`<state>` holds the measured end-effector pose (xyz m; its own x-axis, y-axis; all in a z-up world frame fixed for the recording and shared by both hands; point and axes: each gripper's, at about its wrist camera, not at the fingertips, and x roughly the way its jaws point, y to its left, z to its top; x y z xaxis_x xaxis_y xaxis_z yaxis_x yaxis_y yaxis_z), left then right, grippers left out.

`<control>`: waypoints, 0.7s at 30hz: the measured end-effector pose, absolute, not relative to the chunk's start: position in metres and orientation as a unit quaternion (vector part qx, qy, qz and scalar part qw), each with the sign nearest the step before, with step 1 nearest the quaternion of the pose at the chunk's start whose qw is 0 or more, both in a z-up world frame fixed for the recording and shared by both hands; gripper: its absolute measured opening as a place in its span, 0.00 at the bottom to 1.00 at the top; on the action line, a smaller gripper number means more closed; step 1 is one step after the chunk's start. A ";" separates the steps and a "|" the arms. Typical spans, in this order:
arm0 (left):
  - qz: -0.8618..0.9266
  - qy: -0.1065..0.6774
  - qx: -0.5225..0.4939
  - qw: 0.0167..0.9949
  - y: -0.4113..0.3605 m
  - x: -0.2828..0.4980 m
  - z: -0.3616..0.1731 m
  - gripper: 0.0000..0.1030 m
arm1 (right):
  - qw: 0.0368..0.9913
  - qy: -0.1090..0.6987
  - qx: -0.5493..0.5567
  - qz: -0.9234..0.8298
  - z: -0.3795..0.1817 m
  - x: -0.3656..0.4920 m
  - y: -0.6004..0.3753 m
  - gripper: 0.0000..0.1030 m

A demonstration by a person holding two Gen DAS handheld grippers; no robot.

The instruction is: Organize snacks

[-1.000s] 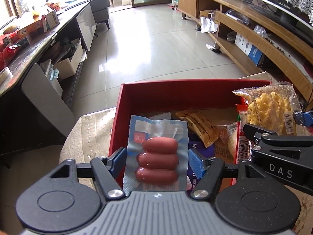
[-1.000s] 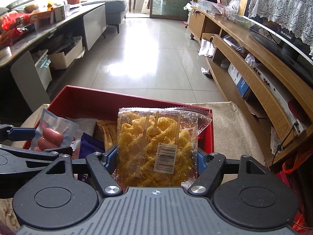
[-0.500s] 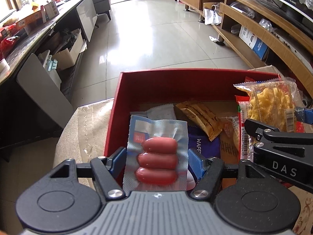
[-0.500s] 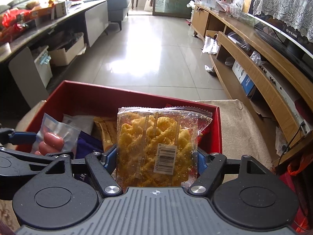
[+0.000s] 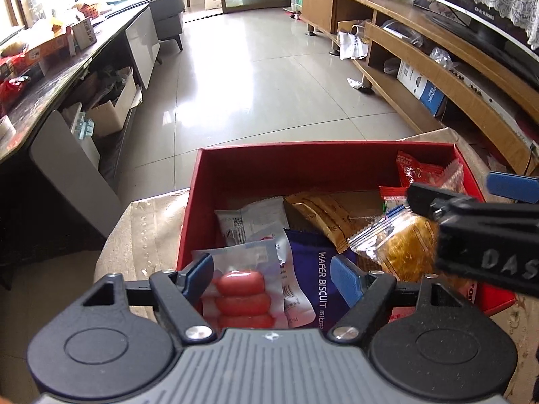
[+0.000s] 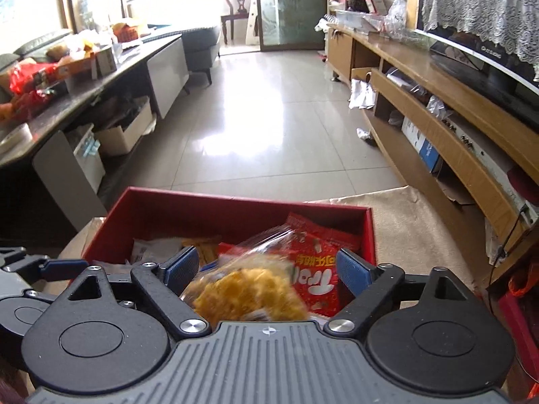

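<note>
A red box [image 5: 323, 146] [image 6: 235, 198] holds several snack packets. In the left wrist view my left gripper [image 5: 273, 277] hangs over its near left corner, jaws opening. A clear pack of three sausages [image 5: 242, 289] lies between the blue pads, beside the left one, with a wide gap to the right pad. My right gripper [image 6: 269, 269] is over the box's right half, jaws opening too. A blurred bag of yellow crisps [image 6: 249, 293] [image 5: 401, 249] tips down between its pads, touching neither. Under it lies a red packet [image 6: 316, 269].
In the box are a purple wafer biscuit pack [image 5: 316, 269], brown sachets [image 5: 320, 215] and a white packet [image 5: 249, 219]. The box rests on a beige cloth [image 6: 404, 222]. A wooden TV unit [image 5: 438, 77] runs along the right, a cluttered dark counter [image 5: 50, 77] along the left.
Both pairs of jaws have spread apart. The sausage pack has slid lower into the box. The crisps bag, upright in the right grip before, has tipped over and dropped.
</note>
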<state>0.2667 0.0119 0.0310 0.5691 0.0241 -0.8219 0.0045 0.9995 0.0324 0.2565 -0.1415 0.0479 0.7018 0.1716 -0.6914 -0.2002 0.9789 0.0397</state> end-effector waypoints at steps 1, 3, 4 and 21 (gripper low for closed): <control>0.006 0.463 0.015 0.886 0.013 0.265 0.032 0.70 | 0.924 0.370 -0.018 0.097 0.050 0.255 -0.144 0.89; 0.009 0.460 0.014 0.888 0.015 0.262 0.034 0.70 | 0.926 0.366 -0.017 0.090 0.056 0.252 -0.148 0.89; 0.009 0.459 0.013 0.888 0.016 0.260 0.035 0.70 | 0.927 0.365 -0.017 0.086 0.057 0.250 -0.149 0.89; 0.003 0.439 -0.006 0.898 0.022 0.207 0.053 0.77 | 0.927 0.369 -0.039 0.053 0.068 0.193 -0.158 0.90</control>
